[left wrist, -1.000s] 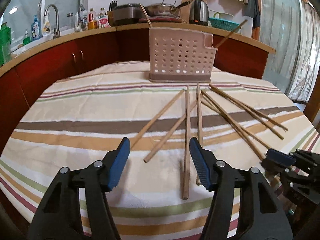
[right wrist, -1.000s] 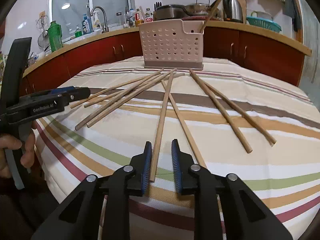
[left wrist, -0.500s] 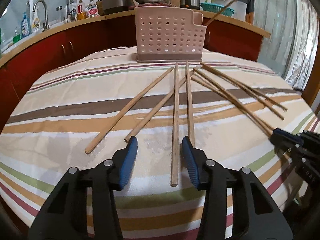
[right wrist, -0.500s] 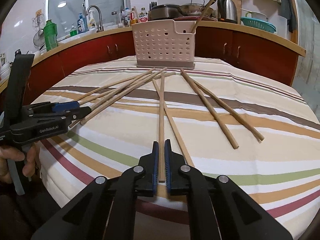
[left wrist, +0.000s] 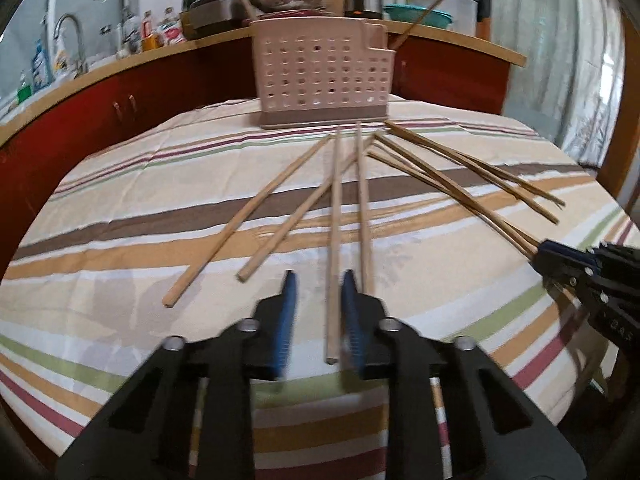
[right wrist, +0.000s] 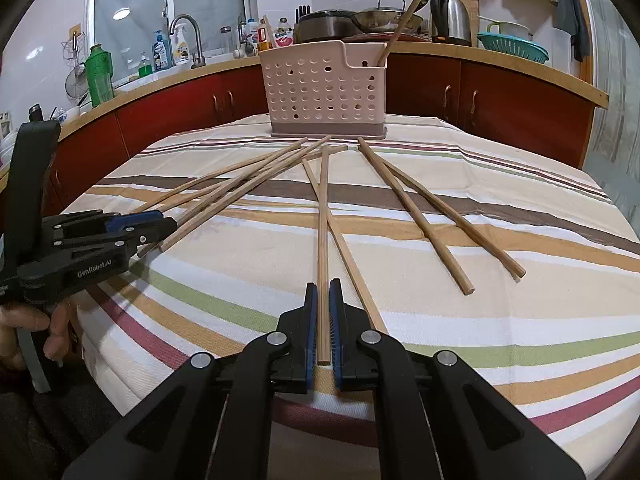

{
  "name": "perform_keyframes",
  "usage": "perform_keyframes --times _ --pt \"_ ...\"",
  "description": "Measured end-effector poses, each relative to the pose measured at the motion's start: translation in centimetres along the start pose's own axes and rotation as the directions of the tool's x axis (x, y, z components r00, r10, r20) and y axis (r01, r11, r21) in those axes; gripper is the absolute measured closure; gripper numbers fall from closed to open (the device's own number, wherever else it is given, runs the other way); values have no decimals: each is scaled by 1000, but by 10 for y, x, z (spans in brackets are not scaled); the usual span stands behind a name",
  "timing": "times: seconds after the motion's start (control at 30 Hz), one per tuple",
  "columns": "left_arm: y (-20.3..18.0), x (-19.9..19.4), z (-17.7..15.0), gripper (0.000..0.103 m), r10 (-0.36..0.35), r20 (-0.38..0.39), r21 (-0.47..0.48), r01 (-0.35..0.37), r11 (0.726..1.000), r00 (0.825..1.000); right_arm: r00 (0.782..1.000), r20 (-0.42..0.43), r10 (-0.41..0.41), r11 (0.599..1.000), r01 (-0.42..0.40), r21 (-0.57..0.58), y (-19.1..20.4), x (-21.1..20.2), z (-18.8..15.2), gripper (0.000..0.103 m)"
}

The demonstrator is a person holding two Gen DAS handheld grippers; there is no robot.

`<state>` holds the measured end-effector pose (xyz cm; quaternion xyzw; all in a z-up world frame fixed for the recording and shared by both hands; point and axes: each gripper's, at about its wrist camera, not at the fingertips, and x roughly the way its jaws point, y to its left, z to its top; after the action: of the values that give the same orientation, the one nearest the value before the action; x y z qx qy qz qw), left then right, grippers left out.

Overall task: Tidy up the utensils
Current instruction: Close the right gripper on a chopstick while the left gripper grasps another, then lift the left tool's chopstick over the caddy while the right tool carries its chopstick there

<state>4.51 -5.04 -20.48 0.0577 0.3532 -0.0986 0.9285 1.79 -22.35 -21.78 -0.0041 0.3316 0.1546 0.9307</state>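
Several wooden chopsticks lie fanned out on a striped tablecloth (left wrist: 120, 208) in front of a pink perforated utensil holder (left wrist: 324, 76), which also shows in the right wrist view (right wrist: 324, 88) with a chopstick standing in it. My left gripper (left wrist: 316, 284) is partly closed with a gap, its blue pads either side of one chopstick (left wrist: 334, 240); the right pad is near it. My right gripper (right wrist: 324, 292) is shut on the near end of another chopstick (right wrist: 322, 220), which lies on the cloth. Each gripper shows at the edge of the other's view.
A red-fronted kitchen counter (right wrist: 500, 92) curves behind the table, with a sink tap (right wrist: 188, 36), bottles, a wok and a kettle (right wrist: 450, 20) on it. The table's near edge is just under both grippers. A hand (right wrist: 24, 328) holds the left gripper.
The left gripper has moved forward over a chopstick and its jaws have narrowed around it. The right gripper has closed on its chopstick.
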Motion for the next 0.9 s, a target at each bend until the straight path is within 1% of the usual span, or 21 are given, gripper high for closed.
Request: perform_keyframes --times 0.07,0.13,0.27,0.67,0.9 --pt "-6 -1 -1 96 -7 2 28 7 1000 1000 1000 1 0 1000 0 1 0 0 0 96" --pt "-8 -1 0 97 -1 4 41 1 999 1000 1000 4 -1 1000 1 2 0 -2 0 96" --pt "-4 -5 0 97 -10 4 27 10 1000 1000 1000 20 -2 1000 2 6 -1 -8 2 96" --pt "6 -40 17 97 2 114 -11 -1 1000 993 993 120 -17 1000 17 1 1 -41 22 96" --pt "15 -66 33 97 16 200 -45 -7 999 980 982 190 -20 1000 17 16 -2 -61 39 96"
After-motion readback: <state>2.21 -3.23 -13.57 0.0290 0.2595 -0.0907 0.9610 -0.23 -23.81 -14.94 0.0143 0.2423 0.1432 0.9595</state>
